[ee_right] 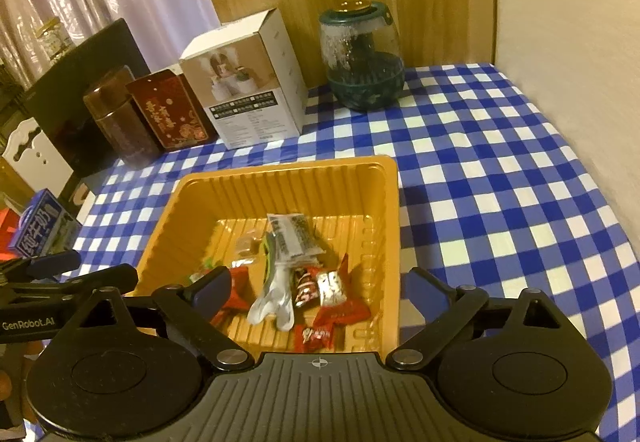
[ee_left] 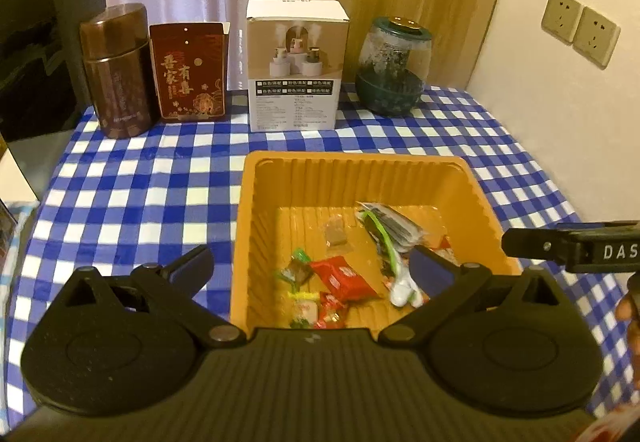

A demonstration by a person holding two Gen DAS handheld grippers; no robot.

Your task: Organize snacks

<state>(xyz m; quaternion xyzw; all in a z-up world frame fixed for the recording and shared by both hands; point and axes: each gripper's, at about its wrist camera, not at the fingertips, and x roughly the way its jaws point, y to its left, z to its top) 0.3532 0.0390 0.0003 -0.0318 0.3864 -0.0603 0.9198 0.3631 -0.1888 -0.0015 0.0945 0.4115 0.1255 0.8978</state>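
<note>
An orange plastic tray (ee_left: 360, 165) (ee_right: 288, 169) sits on the blue-and-white checked tablecloth. Inside lie several wrapped snacks: a red packet (ee_left: 344, 280) (ee_right: 340, 312), a grey-black sachet (ee_left: 394, 226) (ee_right: 294, 236), a white-and-green packet (ee_left: 400, 282) (ee_right: 272, 302) and small candies (ee_left: 298, 270). My left gripper (ee_left: 308, 266) hovers open over the tray's near side, nothing between its fingers. My right gripper (ee_right: 320, 292) is open above the tray's near edge, and it holds nothing. The right gripper's finger (ee_left: 568, 246) shows at the left view's right edge.
Along the back stand a brown tin (ee_left: 116, 69), a dark red box (ee_left: 190, 71), a white carton (ee_left: 296, 65) and a green-lidded glass jar (ee_left: 394, 65). A black box (ee_left: 40, 53) stands at left, a milk carton (ee_right: 40, 226) beyond the table's left edge. Wall sockets (ee_left: 580, 27) at right.
</note>
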